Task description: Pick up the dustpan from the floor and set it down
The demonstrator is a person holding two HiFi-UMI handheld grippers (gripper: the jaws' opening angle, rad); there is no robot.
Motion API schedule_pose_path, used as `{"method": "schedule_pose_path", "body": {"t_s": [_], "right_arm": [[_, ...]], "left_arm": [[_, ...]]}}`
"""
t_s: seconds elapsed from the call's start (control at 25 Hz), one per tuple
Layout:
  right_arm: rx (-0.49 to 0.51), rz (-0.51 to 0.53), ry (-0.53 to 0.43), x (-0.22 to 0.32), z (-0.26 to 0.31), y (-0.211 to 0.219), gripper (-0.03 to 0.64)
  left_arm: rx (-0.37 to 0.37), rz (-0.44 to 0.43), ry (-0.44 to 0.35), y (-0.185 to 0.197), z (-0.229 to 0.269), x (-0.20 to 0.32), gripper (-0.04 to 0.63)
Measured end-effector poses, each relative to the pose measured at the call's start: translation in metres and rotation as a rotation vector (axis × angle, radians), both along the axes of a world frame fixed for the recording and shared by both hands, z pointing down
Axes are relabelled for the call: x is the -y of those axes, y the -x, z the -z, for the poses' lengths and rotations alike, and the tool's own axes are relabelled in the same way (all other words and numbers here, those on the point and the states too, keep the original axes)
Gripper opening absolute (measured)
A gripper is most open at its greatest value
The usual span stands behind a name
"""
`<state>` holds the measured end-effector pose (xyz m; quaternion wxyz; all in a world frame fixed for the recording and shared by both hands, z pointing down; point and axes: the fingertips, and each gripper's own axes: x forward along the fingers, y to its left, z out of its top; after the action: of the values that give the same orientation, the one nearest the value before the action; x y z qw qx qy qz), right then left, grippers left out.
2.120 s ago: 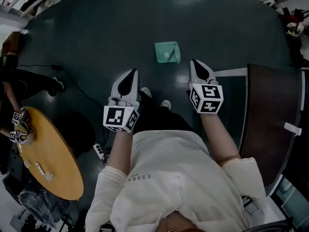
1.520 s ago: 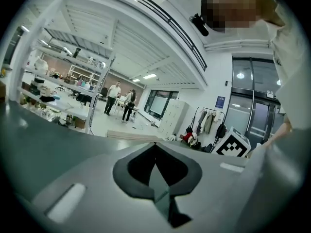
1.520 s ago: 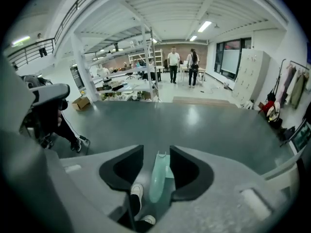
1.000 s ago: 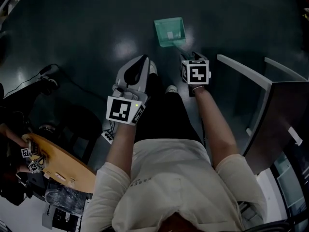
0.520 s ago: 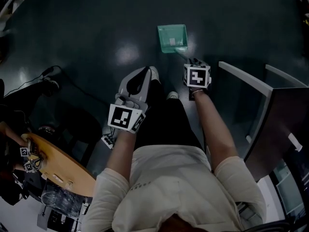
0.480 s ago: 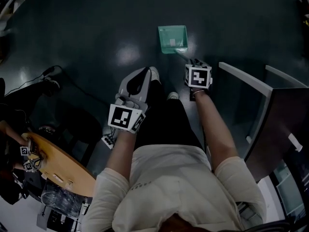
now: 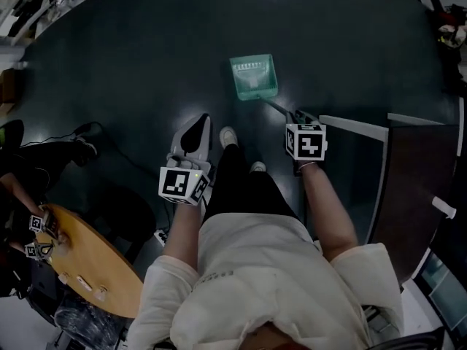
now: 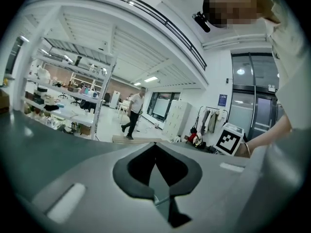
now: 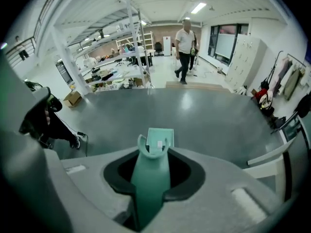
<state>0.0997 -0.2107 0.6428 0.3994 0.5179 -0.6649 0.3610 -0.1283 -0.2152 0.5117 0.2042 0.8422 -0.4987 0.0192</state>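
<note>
A green dustpan (image 7: 253, 77) hangs by its long handle over the dark floor (image 7: 146, 64), ahead of the person's feet. My right gripper (image 7: 297, 118) is shut on the near end of that handle. Its jaws have just been closing with the handle between them. In the right gripper view the green handle (image 9: 149, 183) runs up between the pads of the right gripper (image 9: 152, 171) to the pan (image 9: 159, 141) below. My left gripper (image 7: 195, 128) is held over the floor to the left, shut and empty. In its own view the left gripper (image 8: 156, 168) points out across the room.
A round wooden table (image 7: 87, 268) stands at the lower left with a seated person (image 7: 29, 173) beside it. A dark table with a white frame (image 7: 354, 127) is at the right. A cable (image 7: 109, 148) trails on the floor. A person (image 9: 186, 47) walks far off beside shelving (image 9: 112, 52).
The right gripper has shut on the dustpan's handle and risen, taking the dustpan with it. The left gripper has also come up and shifted.
</note>
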Motion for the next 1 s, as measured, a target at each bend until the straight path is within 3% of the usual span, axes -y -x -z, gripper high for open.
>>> {"method": "schedule_pose_path", "body": {"t_s": [0.16,0.36,0.68,1.0], "right_arm": [[0.000,0.029,-0.094,0.001,0.048,-0.008,0.075],[0.024,0.012,-0.192,-0.009,0.095,-0.019,0.075],[0.059,0.031,-0.258,-0.071,0.146,-0.040,0.075],[0.065,0.047,-0.284,-0.080,0.156,-0.047,0.075]], "left_arm": [[-0.017,0.034,-0.049,-0.002,0.032,-0.004,0.014],[-0.003,0.000,-0.153,-0.016,0.075,-0.015,0.014],[0.019,0.009,-0.219,-0.032,0.127,-0.062,0.014],[0.053,0.008,-0.251,-0.045,0.145,-0.074,0.014]]}}
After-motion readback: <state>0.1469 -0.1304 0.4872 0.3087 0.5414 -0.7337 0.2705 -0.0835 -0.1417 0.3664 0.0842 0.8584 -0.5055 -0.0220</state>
